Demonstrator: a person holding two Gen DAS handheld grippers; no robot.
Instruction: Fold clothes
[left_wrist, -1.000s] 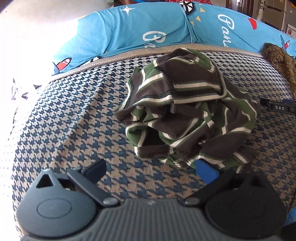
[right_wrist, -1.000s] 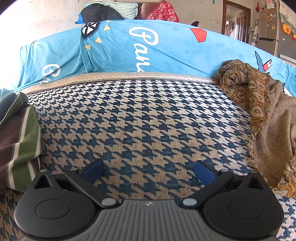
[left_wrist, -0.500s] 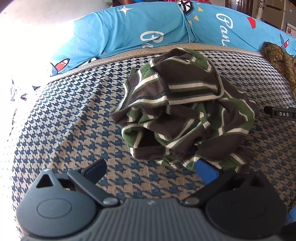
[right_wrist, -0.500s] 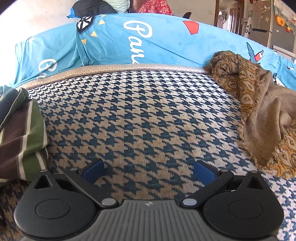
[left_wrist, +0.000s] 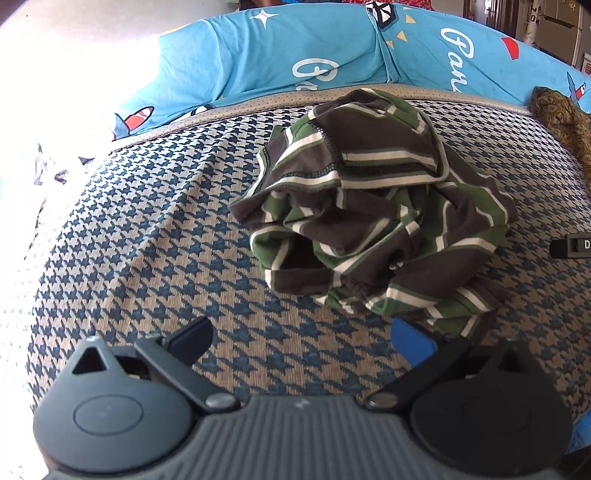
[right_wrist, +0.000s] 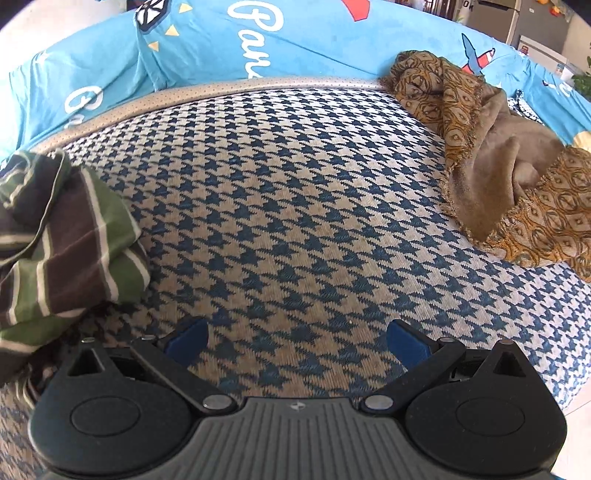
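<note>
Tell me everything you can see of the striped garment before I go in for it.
The striped garment is a soft knit in brown and green bands with thin cream stripes, dark overlock seams showing, so parts appear inside out. It lies crumpled in a loose heap, unfolded, on the houndstooth cover. The left gripper is open just short of its near edge, the blue right finger close to a trailing fold; contact is unclear. The right wrist view shows its side at far left, beside the open right gripper.

Left gripper (left_wrist: 301, 338) spread wide, empty, low over houndstooth cushion (left_wrist: 147, 236); crumpled striped shirt (left_wrist: 373, 206) just ahead.
</note>
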